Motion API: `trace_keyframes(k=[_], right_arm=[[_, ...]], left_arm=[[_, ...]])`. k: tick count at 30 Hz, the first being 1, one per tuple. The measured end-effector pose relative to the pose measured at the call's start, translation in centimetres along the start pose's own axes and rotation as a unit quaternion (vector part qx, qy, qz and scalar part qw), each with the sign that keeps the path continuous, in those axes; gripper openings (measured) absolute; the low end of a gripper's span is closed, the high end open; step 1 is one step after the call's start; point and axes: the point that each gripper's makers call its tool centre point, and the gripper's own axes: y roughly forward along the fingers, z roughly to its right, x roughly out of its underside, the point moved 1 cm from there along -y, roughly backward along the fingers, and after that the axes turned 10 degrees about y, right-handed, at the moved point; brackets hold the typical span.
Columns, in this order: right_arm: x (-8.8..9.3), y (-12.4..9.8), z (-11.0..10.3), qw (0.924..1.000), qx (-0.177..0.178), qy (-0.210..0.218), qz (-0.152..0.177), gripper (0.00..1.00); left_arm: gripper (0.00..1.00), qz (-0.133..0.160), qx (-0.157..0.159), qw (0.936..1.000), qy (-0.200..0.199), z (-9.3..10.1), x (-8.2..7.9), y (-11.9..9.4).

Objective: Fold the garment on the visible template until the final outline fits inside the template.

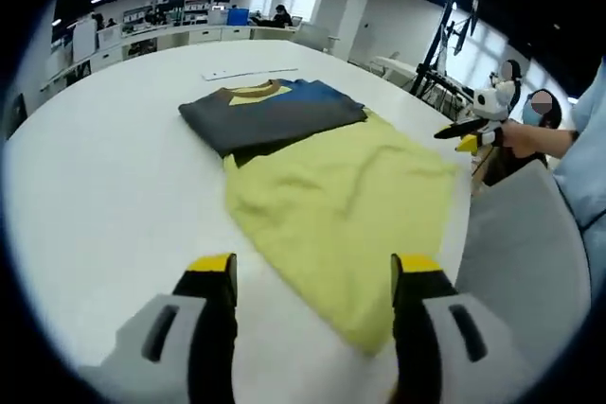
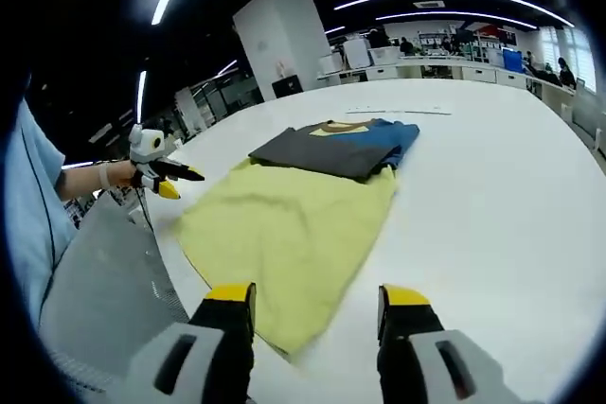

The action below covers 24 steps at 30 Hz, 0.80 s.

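A folded garment (image 1: 270, 113), dark grey and blue with a yellow collar, lies on the far end of a flat yellow-green sheet (image 1: 346, 201) on the white table (image 1: 104, 205). My left gripper (image 1: 314, 272) hovers open over the sheet's near edge, nothing held. In the right gripper view the garment (image 2: 336, 147) and the sheet (image 2: 284, 234) lie ahead, and my right gripper (image 2: 318, 298) stands open above the sheet's near corner. A hand holds each gripper off the table's edge: the right gripper (image 1: 469, 131) and the left gripper (image 2: 161, 175).
A thin white strip (image 1: 251, 73) lies on the table beyond the garment. A grey padded surface (image 1: 530, 243) and a person's light blue sleeve (image 1: 587, 139) border the table's near edge. Black stands (image 1: 440, 44) rise behind it. Desks line the far wall.
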Motion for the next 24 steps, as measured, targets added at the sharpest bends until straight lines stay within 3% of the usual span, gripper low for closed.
trace_keyframes(k=[12,17,20,24], right_arm=[[1.4,-0.5,-0.1,0.9994,0.009,-0.009,-0.031,0.42],[2.6,-0.9,0.2,0.9985,0.012,0.002,-0.053,0.37],[3.4,-0.9,0.3,0.9977,0.015,0.005,-0.065,0.32],[3.9,-0.8,-0.1,0.9969,0.006,0.040,-0.067,0.26]], left_arm=[[0.53,-0.041,0.011,0.9989,-0.017,1.6,2.9,-1.2],[0.45,-0.054,0.023,0.9975,-0.040,2.5,3.9,-1.7],[0.34,-0.063,0.033,0.9947,-0.074,3.1,4.7,-1.9],[0.29,-0.070,0.039,0.9929,-0.088,3.4,5.3,-2.0]])
